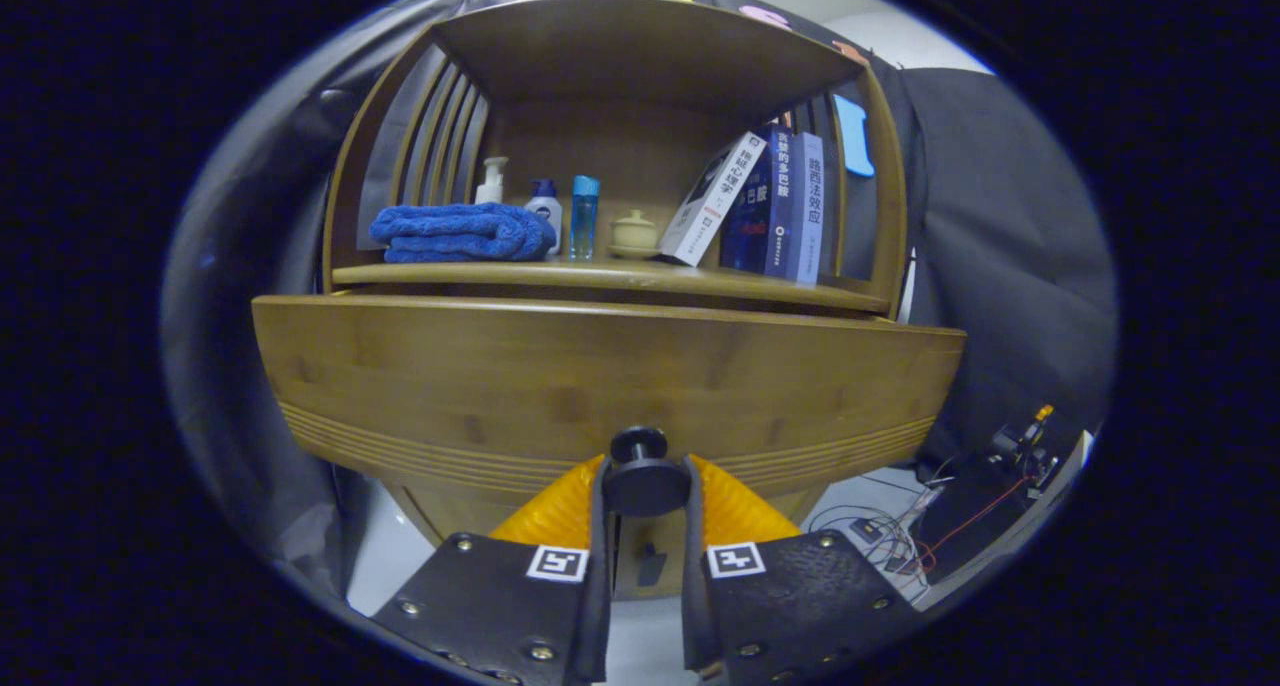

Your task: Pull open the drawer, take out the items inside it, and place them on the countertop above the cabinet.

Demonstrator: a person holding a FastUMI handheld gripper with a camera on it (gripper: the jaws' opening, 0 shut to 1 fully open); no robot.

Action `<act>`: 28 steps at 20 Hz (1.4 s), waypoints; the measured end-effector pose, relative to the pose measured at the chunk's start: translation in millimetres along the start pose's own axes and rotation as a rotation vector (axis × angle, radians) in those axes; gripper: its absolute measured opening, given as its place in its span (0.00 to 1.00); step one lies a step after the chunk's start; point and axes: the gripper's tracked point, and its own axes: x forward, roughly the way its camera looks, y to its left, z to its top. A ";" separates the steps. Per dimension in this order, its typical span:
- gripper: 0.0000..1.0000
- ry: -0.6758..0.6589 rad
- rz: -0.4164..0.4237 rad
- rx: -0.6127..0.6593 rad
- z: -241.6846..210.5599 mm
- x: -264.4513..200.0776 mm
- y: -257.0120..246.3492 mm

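A wooden cabinet drawer front [600,376] stands close ahead, pulled out a little from under the countertop [610,276]. Its round dark knob [645,478] sits between my two fingers, and my gripper [645,491] is shut on it, both fingers pressing its sides. The drawer's inside is hidden behind its front panel.
On the countertop stand a folded blue towel [460,233], a white pump bottle [490,179], a blue-capped bottle [544,206], a blue tube [584,216], a small lidded cup [634,232] and leaning books [770,206]. A shelf roof [640,51] hangs above. Cables [900,536] lie on the floor right.
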 end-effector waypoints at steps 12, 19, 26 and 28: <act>0.29 0.050 0.044 0.006 -20.2 -50.5 -6.2; 0.29 0.074 0.046 -0.001 -29.0 -70.5 -9.1; 0.30 0.073 0.082 0.020 -34.7 -87.3 -10.4; 0.29 0.113 0.083 0.037 -35.0 -86.2 -10.2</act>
